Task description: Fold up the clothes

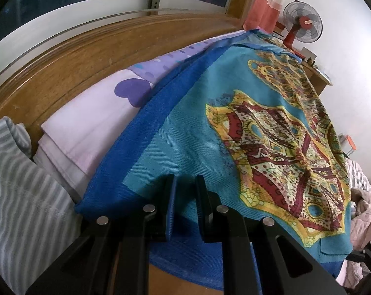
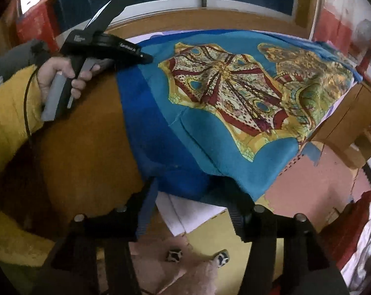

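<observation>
A blue and teal scarf with a red and yellow ornamental print lies spread over the bed. My left gripper rests over its dark blue border near one corner. Its fingers stand a narrow gap apart, with flat cloth showing between them. In the right wrist view a hand holds that left gripper, whose tip touches the far corner of the scarf. My right gripper is wide open at the near dark blue corner, which hangs between its fingers and hides their tips.
A lilac sheet with purple hearts covers the bed inside a curved wooden frame. Grey striped cloth lies at the left and a pink clothes pile at the right. A fan stands by the wall. A wooden nightstand and a yellow sleeve flank the scarf.
</observation>
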`<state>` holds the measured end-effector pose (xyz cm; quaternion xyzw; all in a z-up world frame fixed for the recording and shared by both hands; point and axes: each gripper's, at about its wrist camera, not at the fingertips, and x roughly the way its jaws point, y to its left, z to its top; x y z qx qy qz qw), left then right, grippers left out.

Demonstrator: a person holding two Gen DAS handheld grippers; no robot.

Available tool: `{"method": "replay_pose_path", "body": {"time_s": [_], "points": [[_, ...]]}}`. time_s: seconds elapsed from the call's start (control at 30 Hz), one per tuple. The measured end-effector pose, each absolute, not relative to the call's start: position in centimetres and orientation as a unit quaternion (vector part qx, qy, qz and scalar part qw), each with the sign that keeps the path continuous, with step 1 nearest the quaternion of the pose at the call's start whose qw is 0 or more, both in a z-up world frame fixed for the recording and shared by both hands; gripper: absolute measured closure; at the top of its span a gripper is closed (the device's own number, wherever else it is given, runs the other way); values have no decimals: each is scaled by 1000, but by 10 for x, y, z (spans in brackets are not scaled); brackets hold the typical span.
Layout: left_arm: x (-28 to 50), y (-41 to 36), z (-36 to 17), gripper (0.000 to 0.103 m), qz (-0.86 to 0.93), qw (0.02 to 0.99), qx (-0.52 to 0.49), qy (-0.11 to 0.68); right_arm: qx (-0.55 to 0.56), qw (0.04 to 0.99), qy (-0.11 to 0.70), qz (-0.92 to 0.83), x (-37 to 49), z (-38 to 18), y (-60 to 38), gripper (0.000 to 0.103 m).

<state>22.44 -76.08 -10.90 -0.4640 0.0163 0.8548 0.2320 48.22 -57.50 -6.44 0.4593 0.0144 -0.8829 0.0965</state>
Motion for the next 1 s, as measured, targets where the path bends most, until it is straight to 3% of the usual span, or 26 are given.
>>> {"method": "replay_pose_path", "body": {"time_s": [0.17, 0.37, 0.6, 0.67, 0.93, 1.0], "points": [[222, -763, -109, 87, 851, 241, -468, 8, 450, 144, -64, -879, 475, -51, -558, 47], [230, -761, -104, 86, 848, 245, -471, 6, 445, 115, -124, -879, 442, -49, -533, 47], [308, -741, -88, 86, 801, 375, -466, -26, 456, 102, -275, -840, 415, -68, -498, 47], [324, -727, -89, 86, 792, 390, -469, -20, 463, 92, -247, -846, 418, -69, -504, 47], [319, -704, -91, 86, 785, 396, -476, -20, 464, 41, 20, -885, 430, -66, -572, 45], [314, -704, -90, 86, 790, 389, -473, -22, 463, 39, 37, -885, 431, -65, -578, 55]]}}
